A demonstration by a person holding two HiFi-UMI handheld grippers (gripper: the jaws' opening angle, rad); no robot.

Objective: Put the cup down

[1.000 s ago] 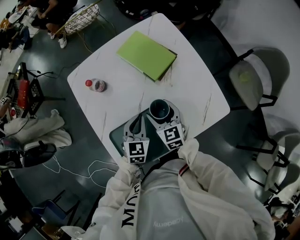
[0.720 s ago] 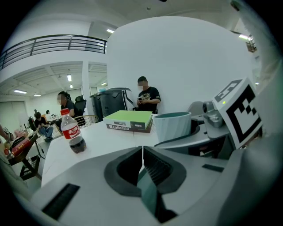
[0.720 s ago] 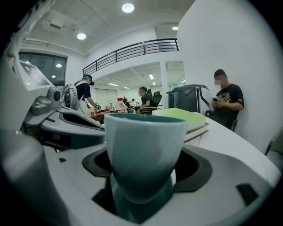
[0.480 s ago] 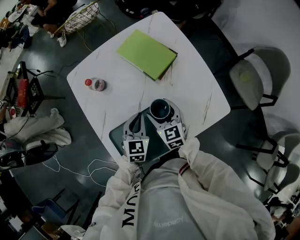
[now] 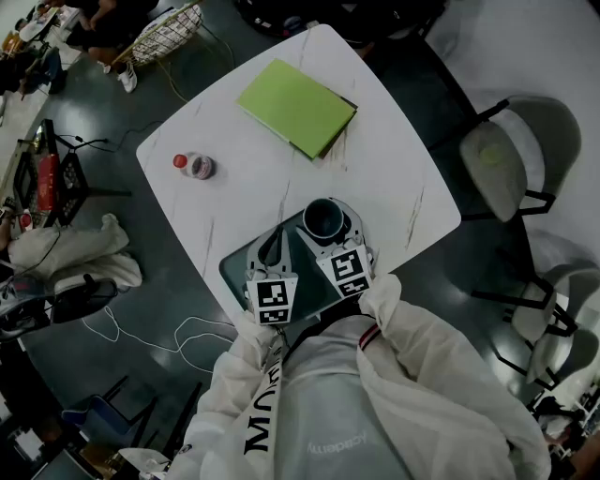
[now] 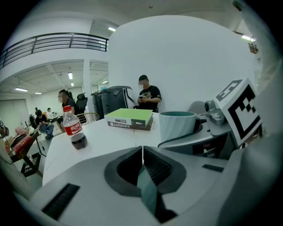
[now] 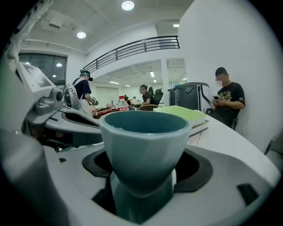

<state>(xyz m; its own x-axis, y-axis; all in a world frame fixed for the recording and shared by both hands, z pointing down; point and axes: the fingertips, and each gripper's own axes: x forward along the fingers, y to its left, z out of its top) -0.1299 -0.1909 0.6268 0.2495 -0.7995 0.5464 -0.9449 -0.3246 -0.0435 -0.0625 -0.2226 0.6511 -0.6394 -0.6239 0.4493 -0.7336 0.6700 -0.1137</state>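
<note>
Ahead, bare table [image 5: 380, 173] beyond cup [image 5: 324, 217]

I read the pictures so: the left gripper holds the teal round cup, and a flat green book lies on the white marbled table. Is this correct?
Not quite. It is the right gripper that holds the teal round cup, as the right gripper view shows; the left gripper has its jaws together. The flat green book does lie on the white marbled table.

Open office hall: mezzanine railing [image 7: 132, 47], ceiling lights [image 7: 128, 5], chairs [image 5: 511, 155].
</note>
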